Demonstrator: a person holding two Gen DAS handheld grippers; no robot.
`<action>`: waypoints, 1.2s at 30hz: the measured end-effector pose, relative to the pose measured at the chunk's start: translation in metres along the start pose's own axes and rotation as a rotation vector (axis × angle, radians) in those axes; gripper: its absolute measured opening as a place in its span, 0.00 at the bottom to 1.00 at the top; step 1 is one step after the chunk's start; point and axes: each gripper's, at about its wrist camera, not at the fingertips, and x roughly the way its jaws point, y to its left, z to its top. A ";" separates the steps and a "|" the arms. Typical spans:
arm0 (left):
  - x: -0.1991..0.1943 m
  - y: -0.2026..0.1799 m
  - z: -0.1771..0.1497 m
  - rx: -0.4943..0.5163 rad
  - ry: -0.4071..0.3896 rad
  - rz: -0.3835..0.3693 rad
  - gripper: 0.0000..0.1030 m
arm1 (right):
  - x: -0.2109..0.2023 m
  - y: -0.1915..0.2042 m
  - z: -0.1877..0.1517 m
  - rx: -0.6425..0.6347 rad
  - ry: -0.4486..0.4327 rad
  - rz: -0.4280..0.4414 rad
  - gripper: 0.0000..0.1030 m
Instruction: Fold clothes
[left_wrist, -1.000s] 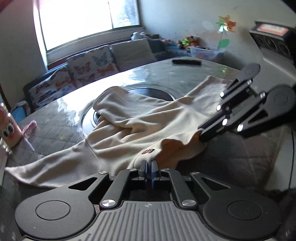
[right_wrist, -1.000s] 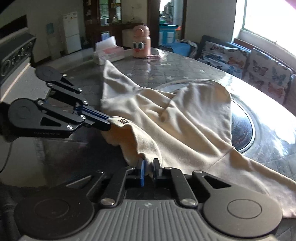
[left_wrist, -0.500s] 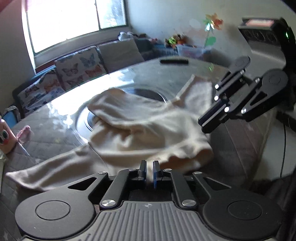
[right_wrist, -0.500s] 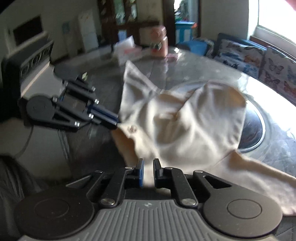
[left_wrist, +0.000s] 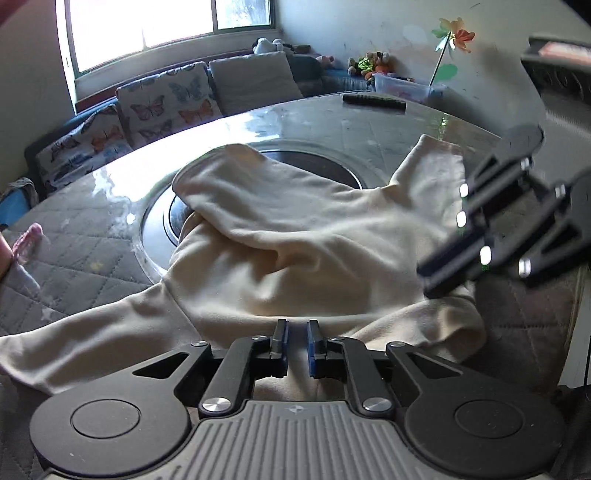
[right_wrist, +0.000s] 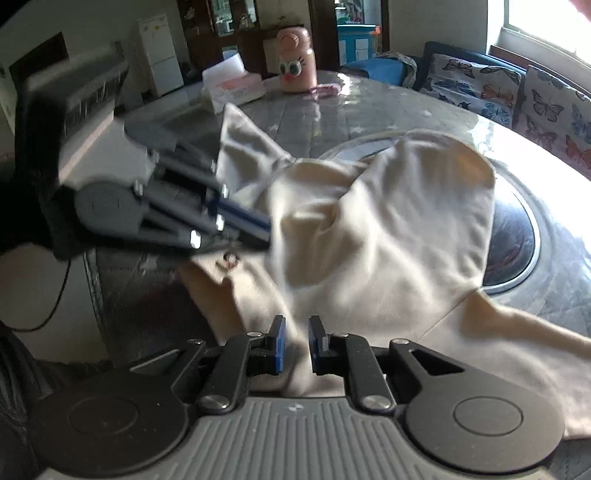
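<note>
My left gripper and right gripper have just eased their jaws apart, letting go the cream sweatshirt, which now lies slack on the round table. The fold looks set down. A remote at one o'clock sits well clear; nothing blocks me.

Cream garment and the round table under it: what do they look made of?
Cream garment: soft matte knit, probably cotton fleece or jersey; it drapes in rounded folds with no shine. Round table: a glossy, hard top, likely glass or polished stone, mirroring window glare, apparently over grey quilted padding; the exact material stays uncertain.
</note>
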 end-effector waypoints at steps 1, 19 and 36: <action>0.001 0.002 0.001 -0.004 -0.002 0.004 0.12 | -0.001 -0.006 0.004 0.011 -0.010 -0.010 0.14; 0.054 0.086 0.065 -0.182 -0.012 0.190 0.15 | 0.042 -0.171 0.075 0.363 -0.167 -0.196 0.19; 0.072 0.091 0.076 -0.159 0.007 0.174 0.28 | 0.093 -0.227 0.087 0.476 -0.224 -0.076 0.29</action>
